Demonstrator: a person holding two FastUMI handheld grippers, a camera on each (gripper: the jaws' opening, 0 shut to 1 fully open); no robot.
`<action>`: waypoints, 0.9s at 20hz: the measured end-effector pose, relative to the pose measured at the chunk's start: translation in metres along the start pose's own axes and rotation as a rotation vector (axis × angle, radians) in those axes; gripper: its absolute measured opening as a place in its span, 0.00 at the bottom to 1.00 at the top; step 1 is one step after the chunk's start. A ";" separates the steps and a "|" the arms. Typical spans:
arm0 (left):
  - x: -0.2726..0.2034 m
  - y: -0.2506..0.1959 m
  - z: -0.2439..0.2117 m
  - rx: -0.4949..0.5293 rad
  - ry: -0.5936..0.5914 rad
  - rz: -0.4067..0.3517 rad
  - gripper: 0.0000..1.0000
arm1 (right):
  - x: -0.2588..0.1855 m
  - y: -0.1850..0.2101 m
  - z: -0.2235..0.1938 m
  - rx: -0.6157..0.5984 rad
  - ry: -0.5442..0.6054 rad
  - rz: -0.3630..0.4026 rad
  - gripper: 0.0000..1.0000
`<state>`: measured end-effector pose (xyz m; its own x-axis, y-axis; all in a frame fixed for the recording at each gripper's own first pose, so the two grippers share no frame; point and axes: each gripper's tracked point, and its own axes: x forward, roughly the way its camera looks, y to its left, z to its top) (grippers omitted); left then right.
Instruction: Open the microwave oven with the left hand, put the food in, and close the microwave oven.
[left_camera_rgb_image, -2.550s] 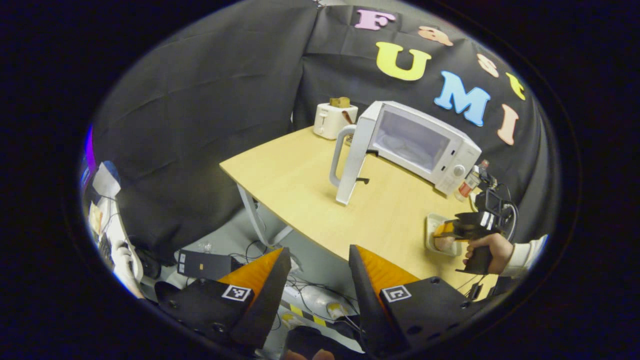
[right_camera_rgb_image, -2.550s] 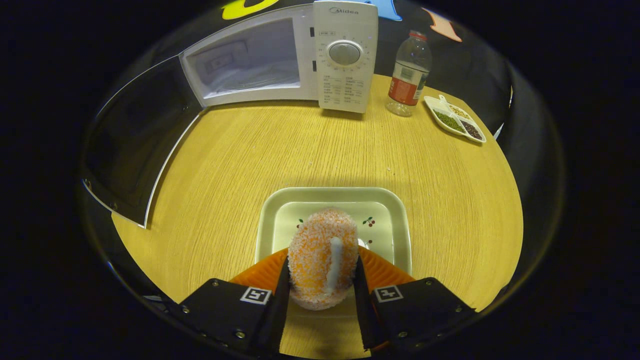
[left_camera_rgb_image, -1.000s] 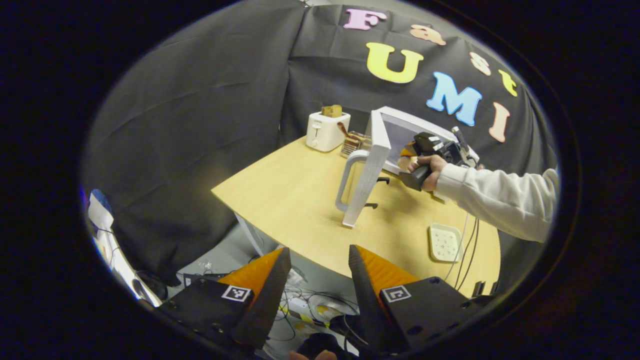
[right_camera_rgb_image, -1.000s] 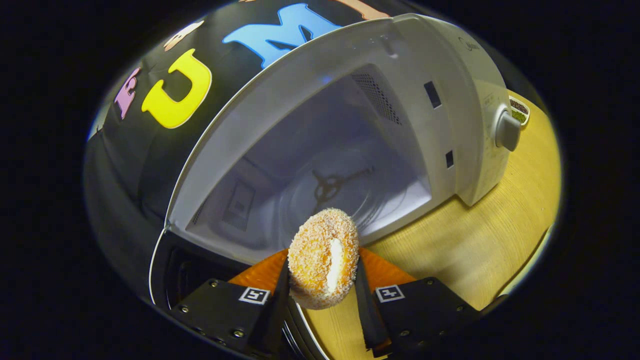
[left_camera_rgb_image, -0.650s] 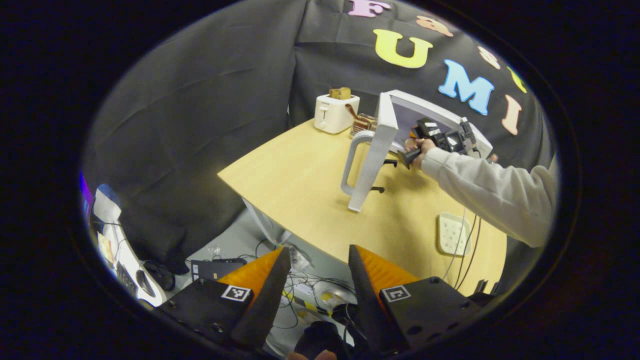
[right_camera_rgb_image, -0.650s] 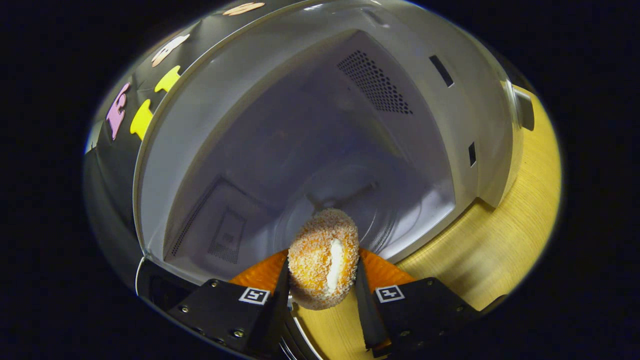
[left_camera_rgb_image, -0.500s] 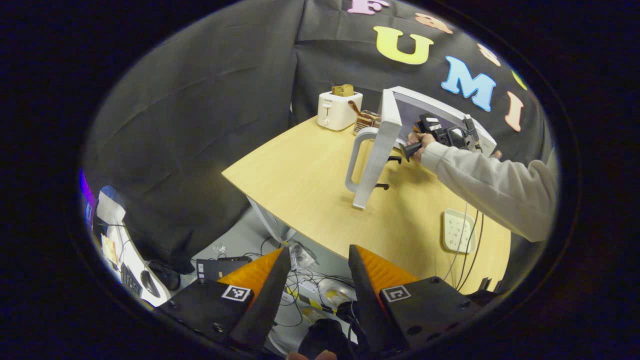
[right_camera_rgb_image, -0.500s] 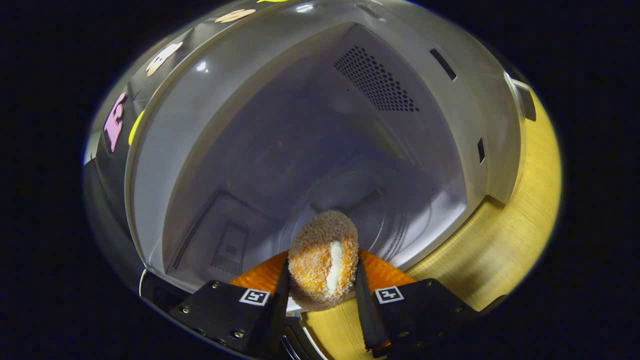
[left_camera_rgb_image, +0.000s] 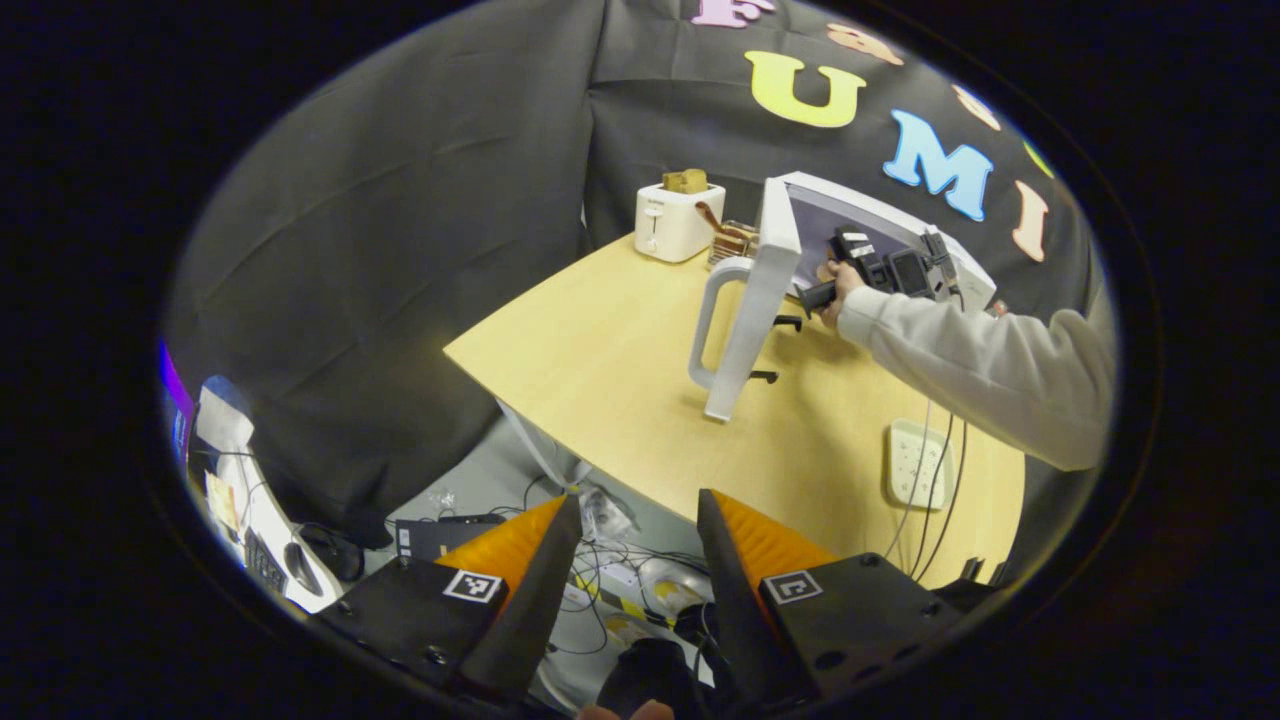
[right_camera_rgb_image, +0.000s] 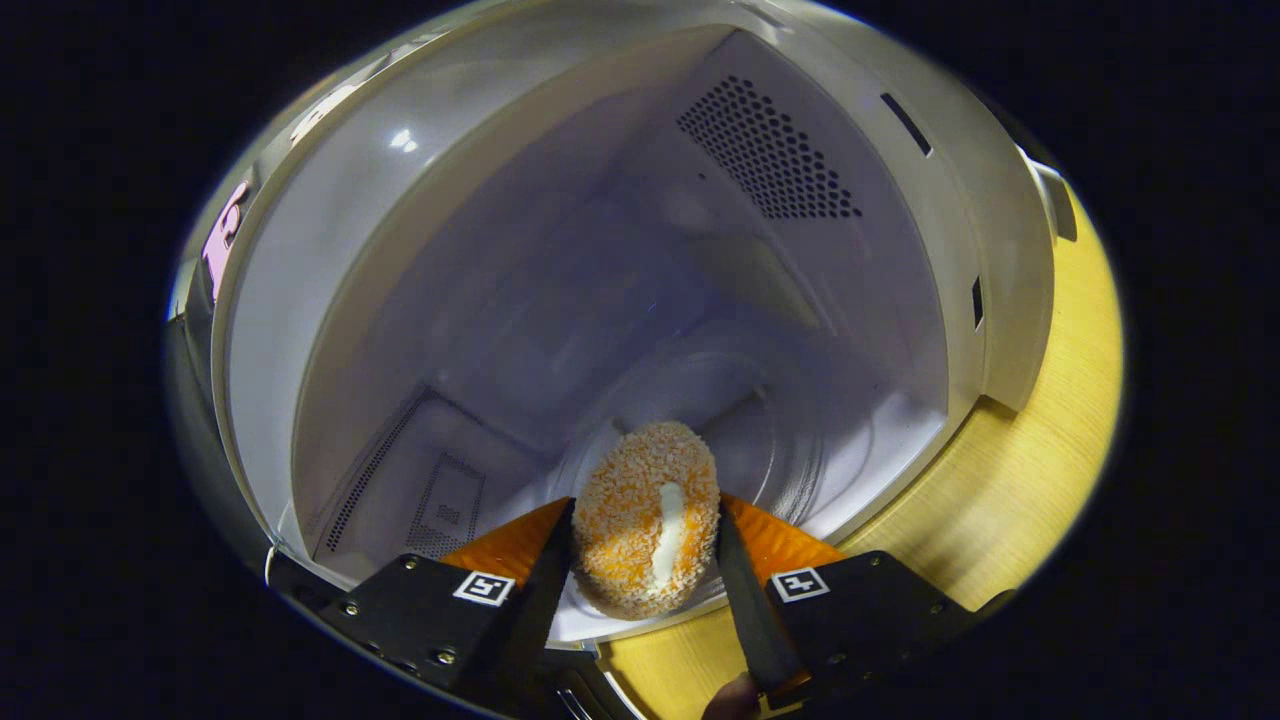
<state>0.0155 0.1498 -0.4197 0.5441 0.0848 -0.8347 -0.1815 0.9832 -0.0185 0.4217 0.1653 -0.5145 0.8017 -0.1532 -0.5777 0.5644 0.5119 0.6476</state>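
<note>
The crumb-coated orange doughnut (right_camera_rgb_image: 647, 518) is clamped by the right gripper (right_camera_rgb_image: 645, 560) inside the white microwave oven (right_camera_rgb_image: 560, 300), perhaps touching the turntable; the left gripper (left_camera_rgb_image: 630, 560) is held apart.

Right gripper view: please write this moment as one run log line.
right gripper: shut on donut | donut: at microwave opening | door: open | left gripper: open

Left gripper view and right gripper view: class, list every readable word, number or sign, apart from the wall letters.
Readable text: none.
Square markers on the left gripper and right gripper: coded patterns, no words.
Mark on the toaster front: too small to read.
Microwave cavity and doughnut: no writing.
</note>
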 end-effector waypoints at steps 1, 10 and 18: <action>-0.002 0.002 0.001 -0.003 -0.006 0.001 0.80 | -0.002 0.003 -0.001 0.013 0.017 0.011 0.81; -0.021 0.021 -0.009 -0.042 -0.063 0.007 0.80 | -0.045 0.000 -0.012 -0.055 0.114 0.024 0.98; -0.062 0.051 -0.010 -0.033 -0.210 -0.061 0.75 | -0.123 -0.002 0.011 -0.198 0.109 0.092 0.98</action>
<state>-0.0356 0.1928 -0.3740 0.7130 0.0607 -0.6985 -0.1679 0.9820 -0.0861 0.3241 0.1741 -0.4389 0.8159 -0.0116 -0.5781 0.4318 0.6772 0.5957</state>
